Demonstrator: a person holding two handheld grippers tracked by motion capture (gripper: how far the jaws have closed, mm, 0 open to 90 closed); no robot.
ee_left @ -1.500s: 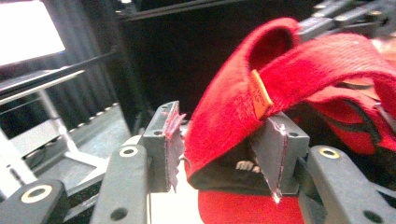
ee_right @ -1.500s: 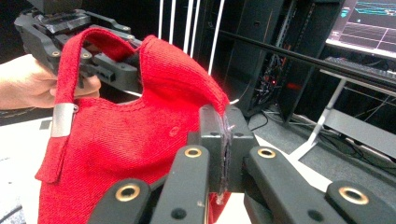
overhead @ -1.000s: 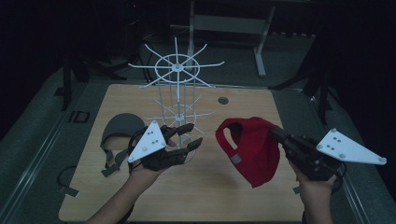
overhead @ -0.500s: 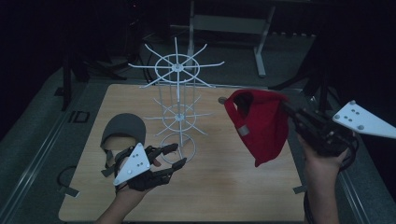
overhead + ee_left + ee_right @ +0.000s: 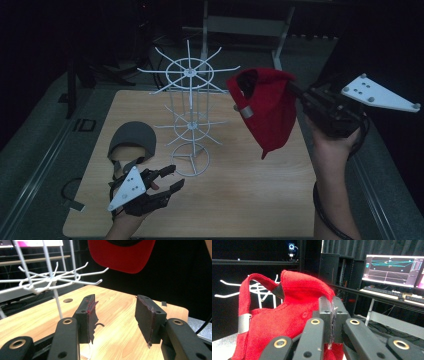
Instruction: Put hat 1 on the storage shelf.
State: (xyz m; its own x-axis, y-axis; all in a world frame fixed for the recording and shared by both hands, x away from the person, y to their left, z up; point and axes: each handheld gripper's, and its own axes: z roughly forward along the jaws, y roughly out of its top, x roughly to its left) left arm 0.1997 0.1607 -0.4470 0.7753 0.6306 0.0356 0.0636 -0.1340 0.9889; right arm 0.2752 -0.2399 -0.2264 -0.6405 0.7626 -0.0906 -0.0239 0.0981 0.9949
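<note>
- The left gripper (image 5: 167, 178) was kept low over the near-left part of the table (image 5: 240, 200), at about seven o'clock from the rack's base, with its jaws apart and nothing between them; judged from this, it was parked there to leave the rack free for the other hand.
- The grey cap (image 5: 131, 142) was left lying flat on the table at about nine o'clock from the rack's base, just beyond the left gripper, apparently waiting for its turn.
- The red cap (image 5: 267, 107) was held in the air at about three o'clock from the rack's top ring, its brim hanging down and its strap opening turned toward the hooks.
- It was pinched at its fabric edge by the right gripper (image 5: 332, 322), the jaws being closed tight on the cloth, so that the strap loop was left free, probably to be slipped over a hook.
- The white wire rack (image 5: 189, 120) was stood farthest back, near the table's middle, where its hooks could be reached from either side.
</note>
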